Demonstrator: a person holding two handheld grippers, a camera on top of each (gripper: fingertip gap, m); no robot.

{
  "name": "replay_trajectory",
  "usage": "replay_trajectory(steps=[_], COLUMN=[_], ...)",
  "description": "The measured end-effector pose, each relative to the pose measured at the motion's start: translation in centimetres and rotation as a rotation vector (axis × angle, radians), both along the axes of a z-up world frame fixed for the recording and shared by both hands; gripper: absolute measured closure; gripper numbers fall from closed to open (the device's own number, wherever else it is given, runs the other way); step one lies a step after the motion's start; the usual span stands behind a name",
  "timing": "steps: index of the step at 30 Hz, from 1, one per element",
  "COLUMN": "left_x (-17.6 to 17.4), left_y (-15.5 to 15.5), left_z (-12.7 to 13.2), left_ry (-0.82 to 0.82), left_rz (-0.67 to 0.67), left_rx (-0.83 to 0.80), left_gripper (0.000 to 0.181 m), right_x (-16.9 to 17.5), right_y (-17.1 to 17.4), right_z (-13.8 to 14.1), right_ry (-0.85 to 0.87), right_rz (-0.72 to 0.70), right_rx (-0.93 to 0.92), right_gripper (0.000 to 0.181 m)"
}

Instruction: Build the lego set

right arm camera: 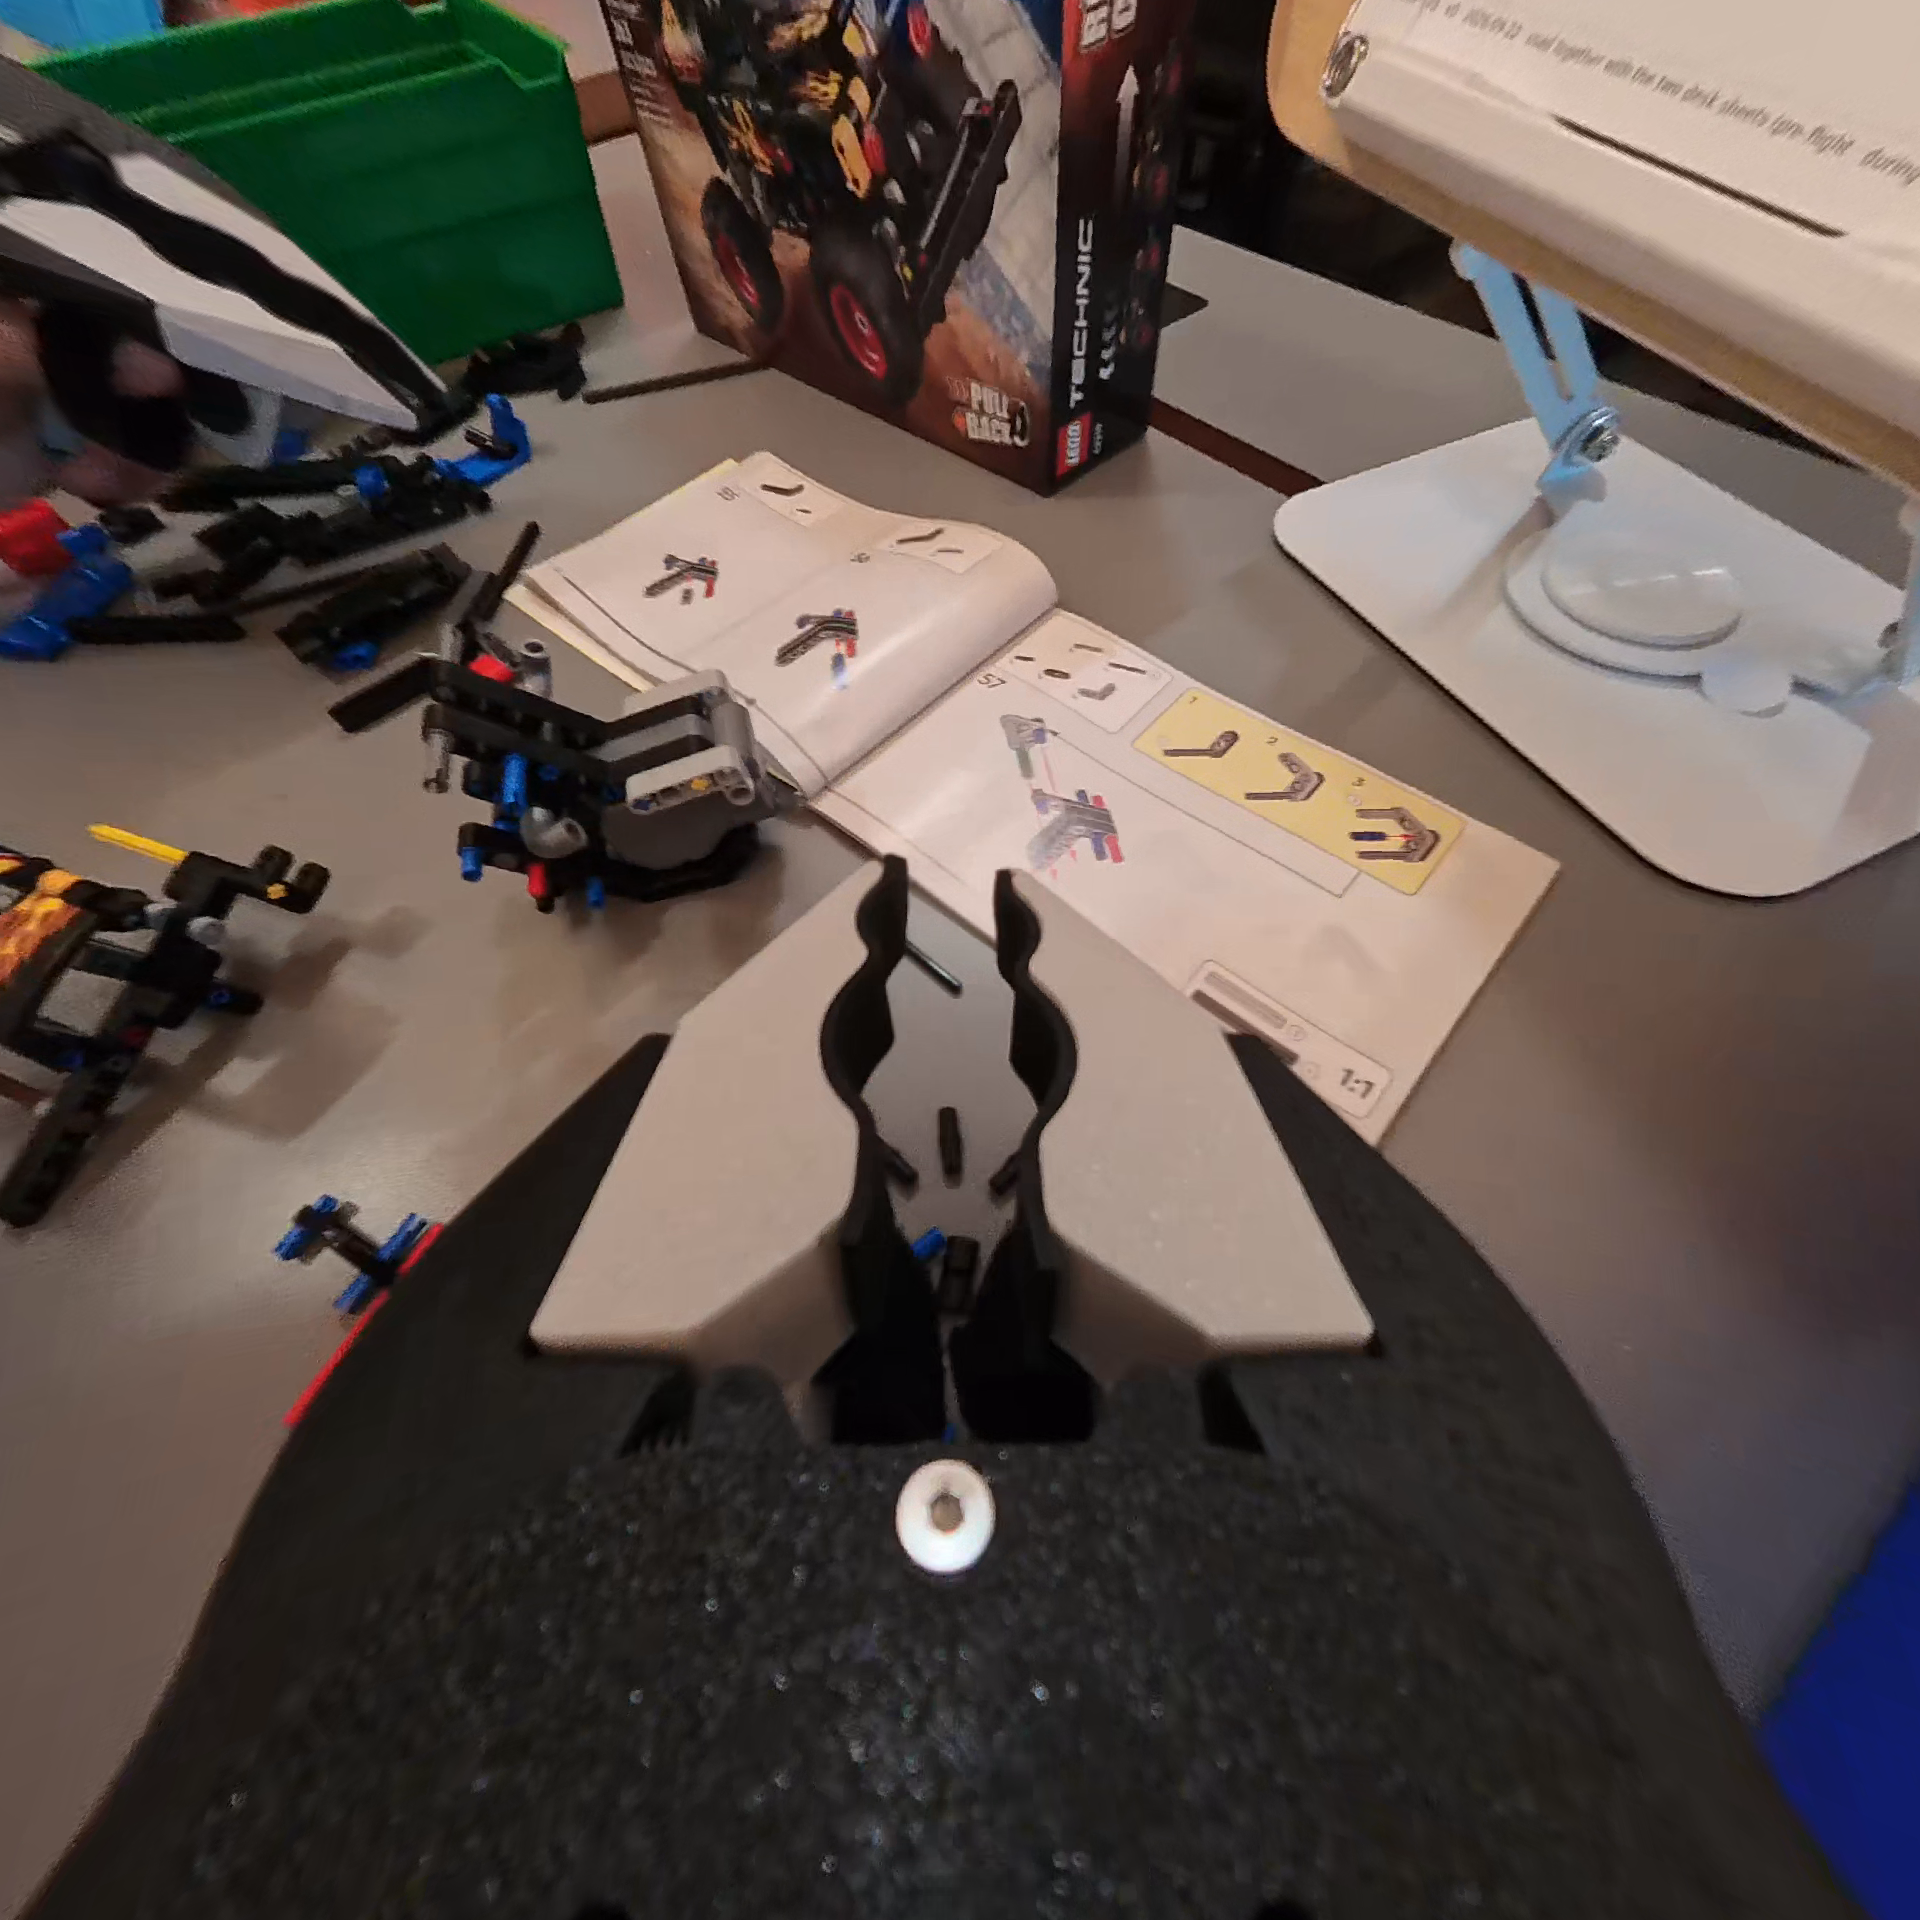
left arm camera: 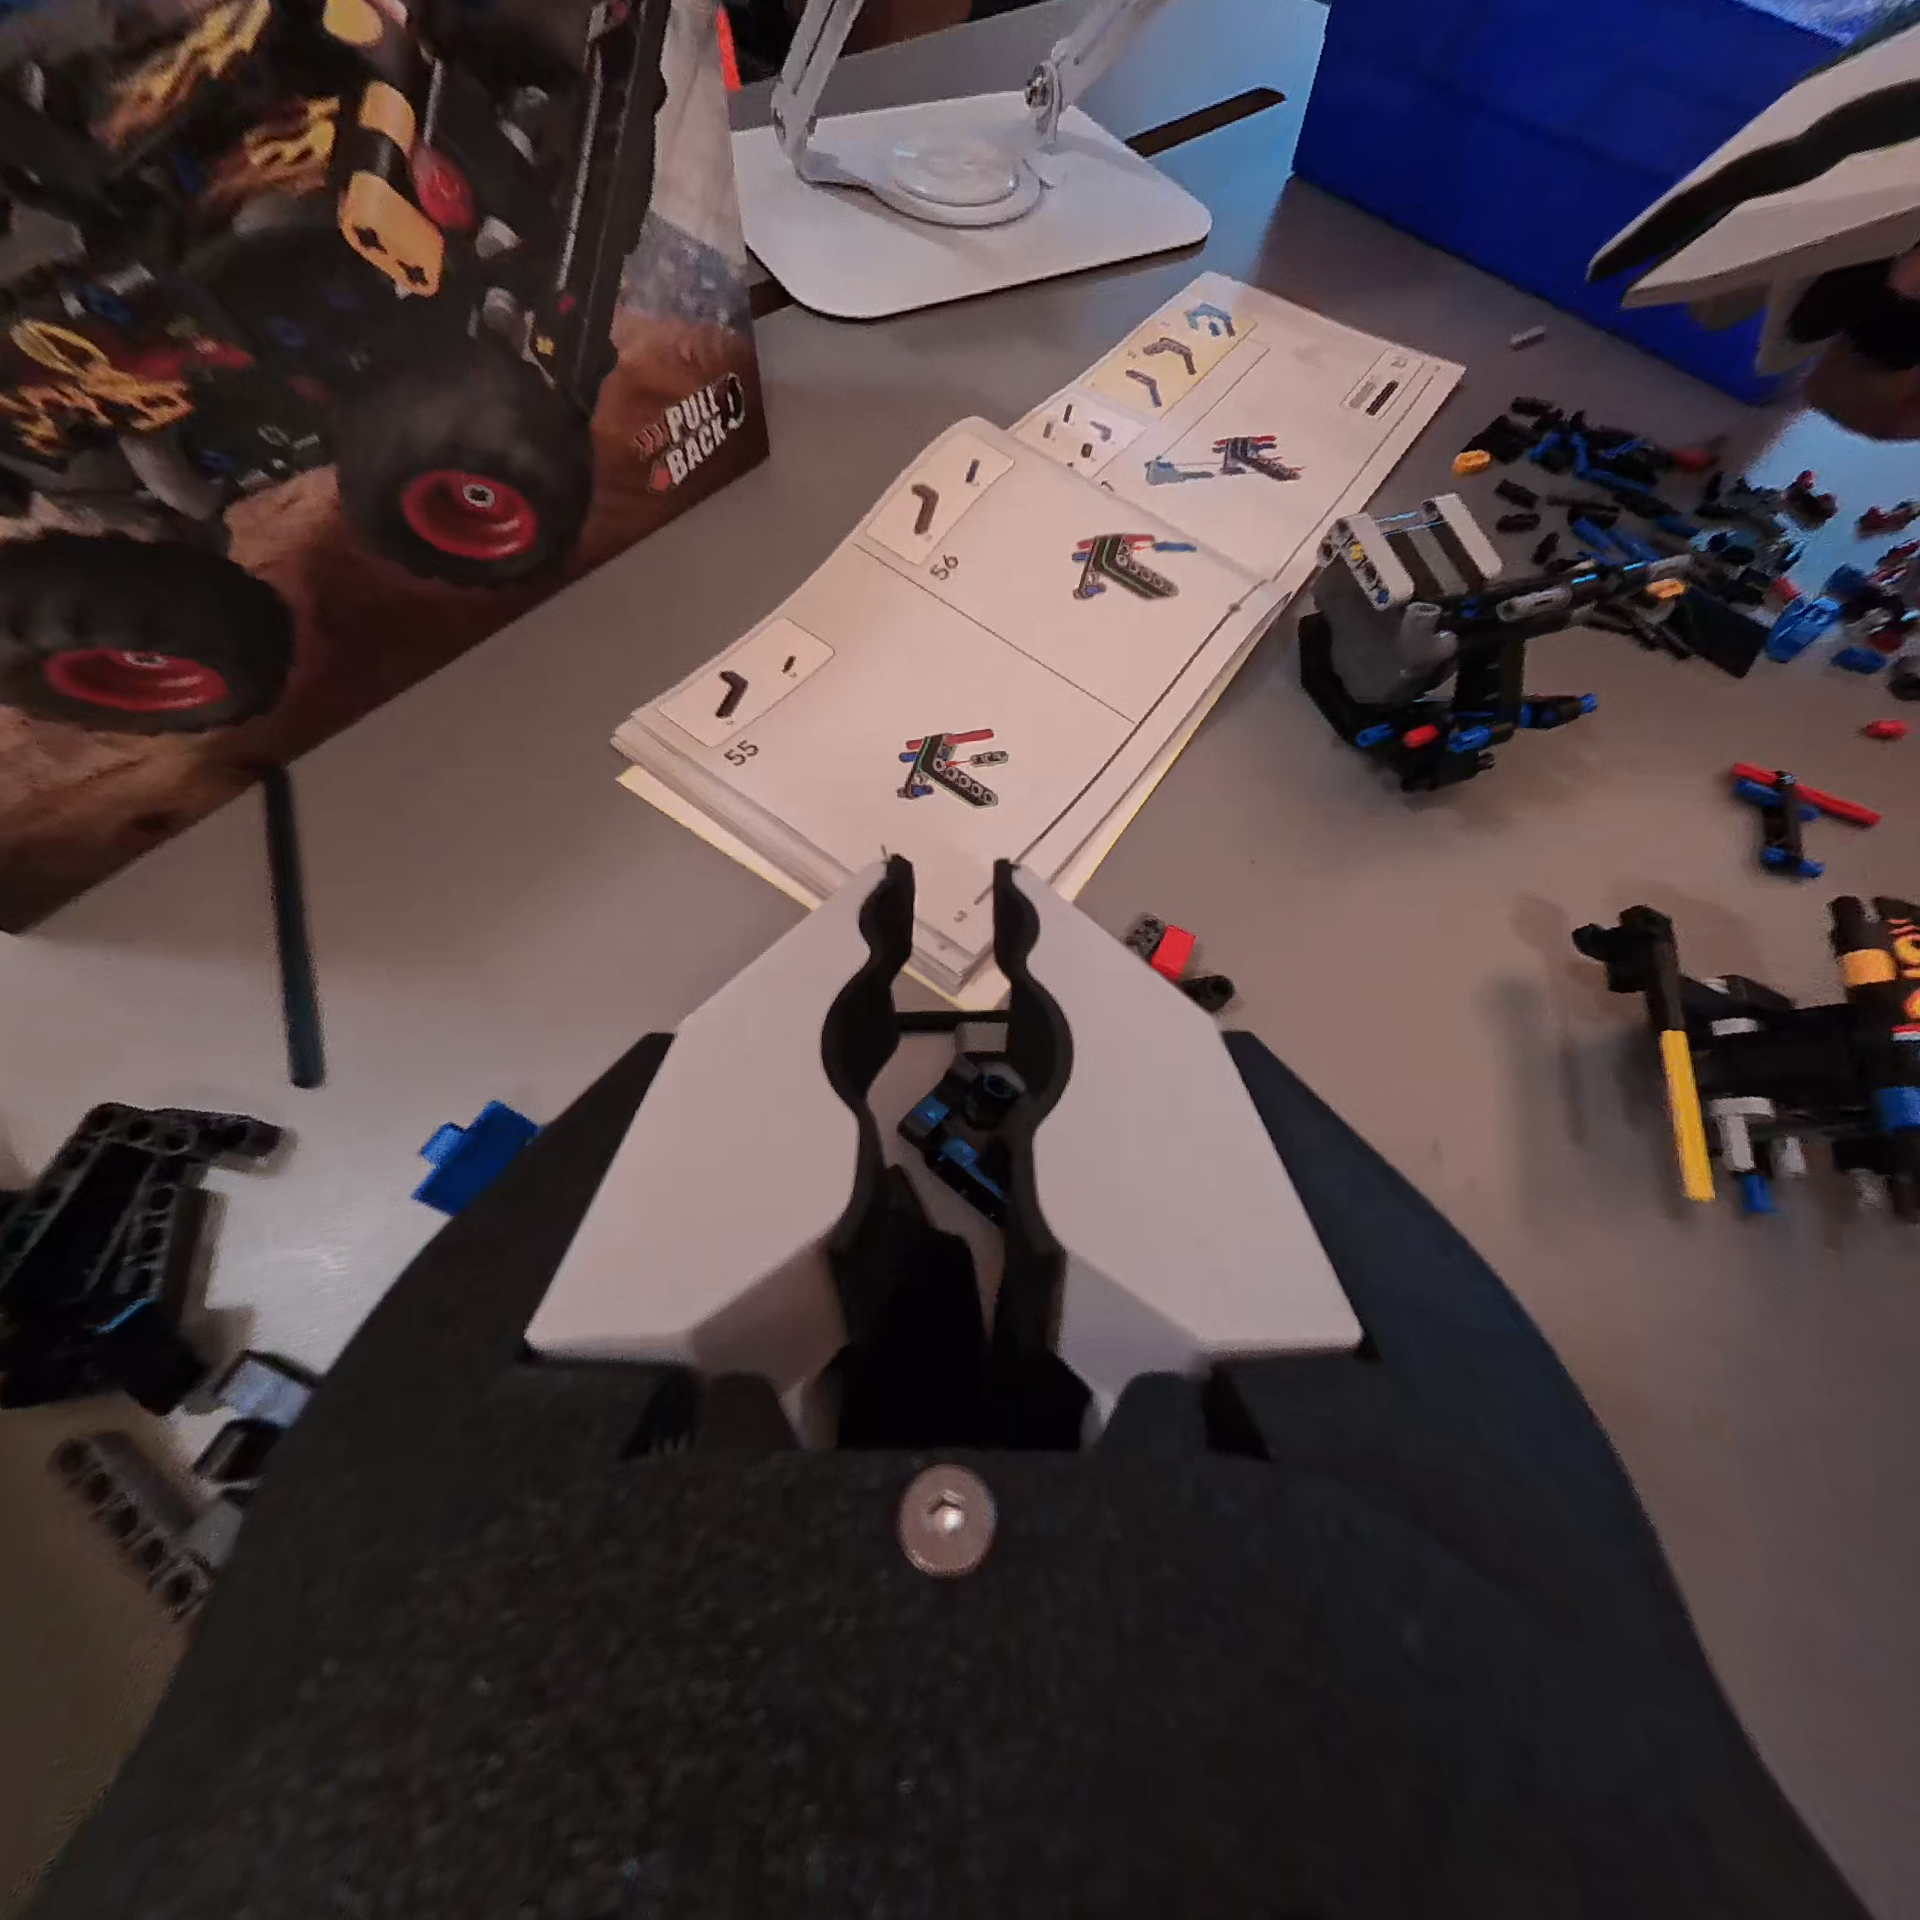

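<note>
While both grippers hovered over the grey table (left arm camera: 499,883), the scene stood like this:

Left gripper (left arm camera: 948,868): jaws parted by a narrow gap at the tips, nothing held between them; a small black-and-blue piece (left arm camera: 961,1127) lay on the table below the gap, not gripped.

Right gripper (right arm camera: 943,873): jaws likewise slightly apart and empty; a short black pin (right arm camera: 948,1143) lay on the table beneath, and a thin black axle (right arm camera: 932,968) lay near the tips.

Instruction booklet (left arm camera: 977,644): lay open at 12 o'clock from the left gripper, its near corner just under the fingertips; in the right wrist view it spread from 11 to 1 o'clock.

Grey-and-black lego assembly (left arm camera: 1423,634): stood at 2 o'clock from the left gripper, touching the booklet's right edge; at 10 o'clock in the right wrist view (right arm camera: 613,790).

Loose pieces (left arm camera: 1662,488): a scattered black, blue and red pile at 2 o'clock, beyond the assembly.

Second assembly with a yellow axle (left arm camera: 1766,1070): at 3 o'clock, well apart from the left gripper.

Set box (left arm camera: 312,395): stood at 10 o'clock.

White stand (left arm camera: 966,208): at 12 o'clock, beyond the booklet.

Green bin (right arm camera: 374,156): at 10 o'clock in the right wrist view.
</note>
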State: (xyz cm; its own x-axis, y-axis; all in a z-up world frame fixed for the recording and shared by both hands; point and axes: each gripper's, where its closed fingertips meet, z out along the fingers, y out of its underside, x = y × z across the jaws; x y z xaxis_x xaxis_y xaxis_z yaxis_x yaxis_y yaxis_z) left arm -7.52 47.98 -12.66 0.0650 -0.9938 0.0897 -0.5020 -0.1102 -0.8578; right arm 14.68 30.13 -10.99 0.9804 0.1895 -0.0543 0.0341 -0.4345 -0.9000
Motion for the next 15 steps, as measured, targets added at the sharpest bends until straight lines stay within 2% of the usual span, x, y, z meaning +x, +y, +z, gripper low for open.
replay_trajectory(steps=[2, 6, 11, 15], left_x=[0.0, -0.2, -0.1, -0.4], left_y=[-0.1, 0.1, -0.3, 0.1], left_z=[-0.1, 0.1, 0.3, 0.5], left_ry=[0.004, 0.023, 0.029, 0.035], left_rz=[-0.001, 0.001, -0.012, -0.004], left_rx=[-0.008, 0.088, 0.164, 0.159], left_gripper=[0.167, 0.167, 0.167, 0.167], right_x=[0.0, -0.3, -1.0, -1.1], right_y=[-0.1, -0.1, 0.0, 0.2], right_z=[0.2, 0.2, -0.9, -1.3], right_ry=[0.002, -0.033, -0.083, -0.070], right_rz=[0.001, 0.006, 0.023, 0.024], right_rx=[0.003, 0.010, -0.019, -0.029], right_gripper=[0.166, 0.167, 0.167, 0.168])
